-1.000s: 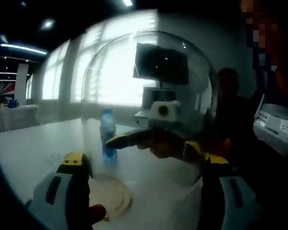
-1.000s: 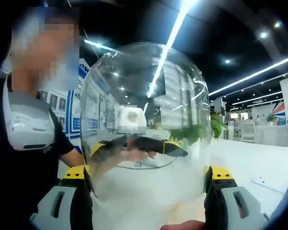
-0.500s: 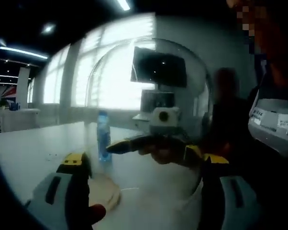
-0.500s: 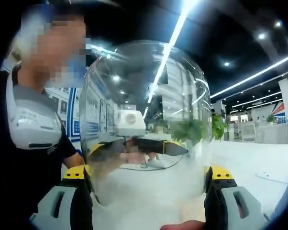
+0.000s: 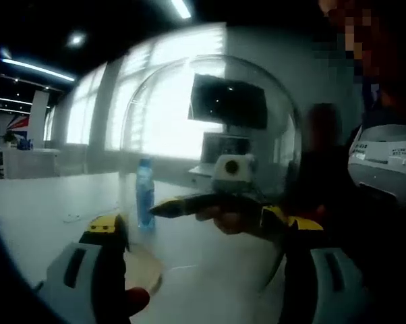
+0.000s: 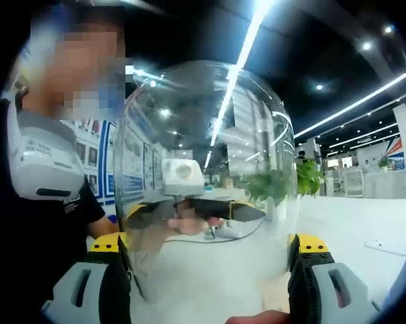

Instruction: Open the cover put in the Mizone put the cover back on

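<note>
The cover (image 6: 203, 175) was clear glass, without colour, and bright lamp lines were reflected on it. The left gripper (image 5: 203, 260) had grey jaws with yellow tips and black inner sides. The right gripper (image 6: 206, 270) had the same grey, yellow and black. The bottle (image 5: 144, 196) was pale blue with a blue cap. The table (image 5: 41, 209) was white. The round base (image 5: 143, 266) on it was light beige. The person's shirt (image 6: 27, 229) was black, and the box (image 6: 44, 162) on the chest was white. The plant (image 6: 304, 177) was green. The screen (image 5: 228, 101) was black.
</note>
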